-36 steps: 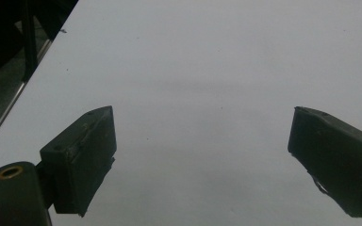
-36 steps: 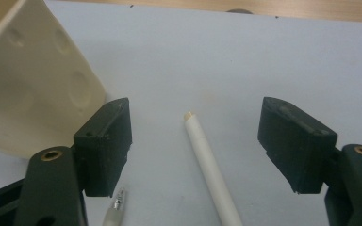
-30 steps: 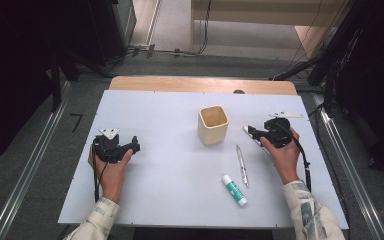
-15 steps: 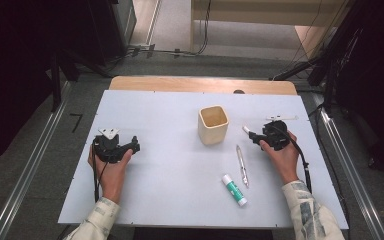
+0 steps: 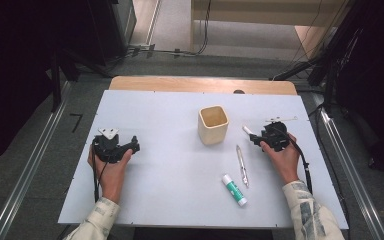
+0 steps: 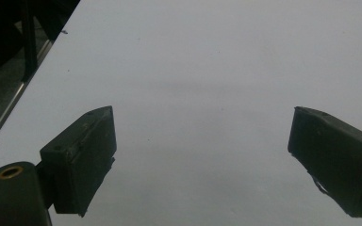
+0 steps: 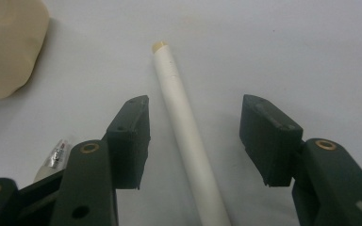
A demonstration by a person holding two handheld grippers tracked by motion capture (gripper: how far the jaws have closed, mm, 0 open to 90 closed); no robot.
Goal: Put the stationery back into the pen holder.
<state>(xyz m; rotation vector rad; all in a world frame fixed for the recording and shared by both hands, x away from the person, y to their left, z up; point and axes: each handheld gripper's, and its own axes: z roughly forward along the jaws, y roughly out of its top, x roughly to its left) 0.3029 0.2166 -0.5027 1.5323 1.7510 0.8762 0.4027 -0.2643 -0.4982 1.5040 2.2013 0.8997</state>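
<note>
White pen [image 7: 186,136] lies flat on the table [image 5: 165,200], just right of the cup [image 5: 213,125], between the jaws of the right gripper [image 7: 193,141]. Jaws abt half open, have just been closing; pads not touching it yet, nothing held. Risk: pen sits closer to one pad, so that pad may hit first & roll or skew it out of the grip; grabbing low could also scrape the table. Long axis runs roughly along the jaws, tan tip pointing away, twd the table's far side, near the cup. Left gripper [image 6: 202,165] wide open, empty, over bare table. Silver pen [image 5: 241,165] & glue stick [image 5: 234,189] lie nearer the person.
</note>
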